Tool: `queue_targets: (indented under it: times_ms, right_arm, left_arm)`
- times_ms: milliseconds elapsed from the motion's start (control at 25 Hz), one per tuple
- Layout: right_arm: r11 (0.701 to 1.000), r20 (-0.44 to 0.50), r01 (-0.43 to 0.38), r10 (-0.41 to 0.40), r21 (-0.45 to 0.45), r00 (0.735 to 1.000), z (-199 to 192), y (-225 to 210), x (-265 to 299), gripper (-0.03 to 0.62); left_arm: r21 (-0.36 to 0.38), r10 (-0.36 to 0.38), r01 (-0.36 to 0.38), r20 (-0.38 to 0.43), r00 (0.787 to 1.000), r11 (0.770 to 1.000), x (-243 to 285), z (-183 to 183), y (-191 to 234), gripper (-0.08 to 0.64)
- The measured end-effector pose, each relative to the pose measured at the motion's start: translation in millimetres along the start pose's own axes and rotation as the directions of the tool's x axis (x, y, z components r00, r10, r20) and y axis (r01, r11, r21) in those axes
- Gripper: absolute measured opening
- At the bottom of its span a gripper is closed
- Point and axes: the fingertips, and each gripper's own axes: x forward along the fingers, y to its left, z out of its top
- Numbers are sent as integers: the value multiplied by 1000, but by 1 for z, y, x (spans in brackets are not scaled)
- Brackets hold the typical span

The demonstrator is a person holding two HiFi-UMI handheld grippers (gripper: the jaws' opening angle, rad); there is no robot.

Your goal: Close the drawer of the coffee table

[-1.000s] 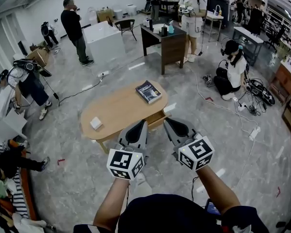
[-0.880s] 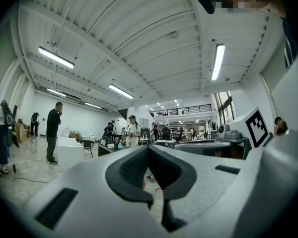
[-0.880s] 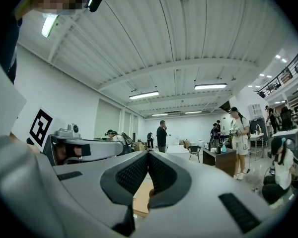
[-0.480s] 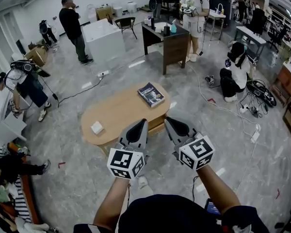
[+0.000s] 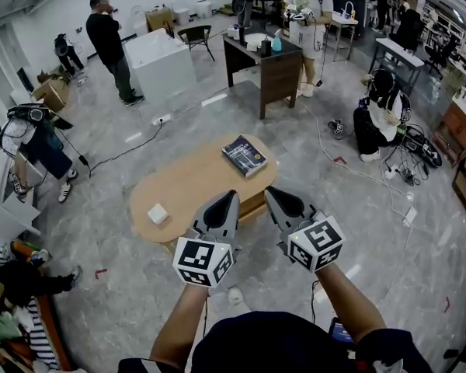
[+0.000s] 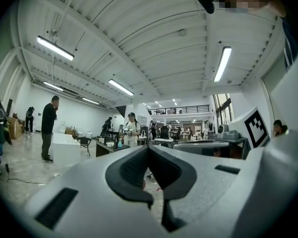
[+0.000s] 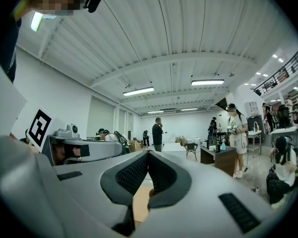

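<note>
An oval wooden coffee table point(image 5: 188, 179) stands on the grey floor ahead of me, with a dark book point(image 5: 245, 155) at its right end and a small white box point(image 5: 157, 214) at its left. Its drawer point(image 5: 251, 202) sticks out of the near side, seen between my two grippers. My left gripper point(image 5: 231, 196) and right gripper point(image 5: 269, 192) hang side by side above the near edge, apart from the table. Both are shut on nothing, as the left gripper point(image 6: 148, 148) and right gripper point(image 7: 148, 154) show in their own views.
A dark desk point(image 5: 262, 62) and a white counter point(image 5: 165, 62) stand beyond the table. A person sits on the floor point(image 5: 379, 116) at the right among cables point(image 5: 392, 183). Others stand at the back point(image 5: 107, 43) and at the left point(image 5: 29, 137).
The table has shifted slightly right and lower in the head view. Both grippers keep the same pose and stay shut. People in the background have moved a little.
</note>
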Motion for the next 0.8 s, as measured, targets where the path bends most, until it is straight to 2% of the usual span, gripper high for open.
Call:
queue_targets:
  times_ms: [800]
  right_arm:
    - [998,-32,64,-65,-9,997,-5,-14,94,11]
  left_arm:
    - [-29,-70,70,2,998,997,44,4,89,-3]
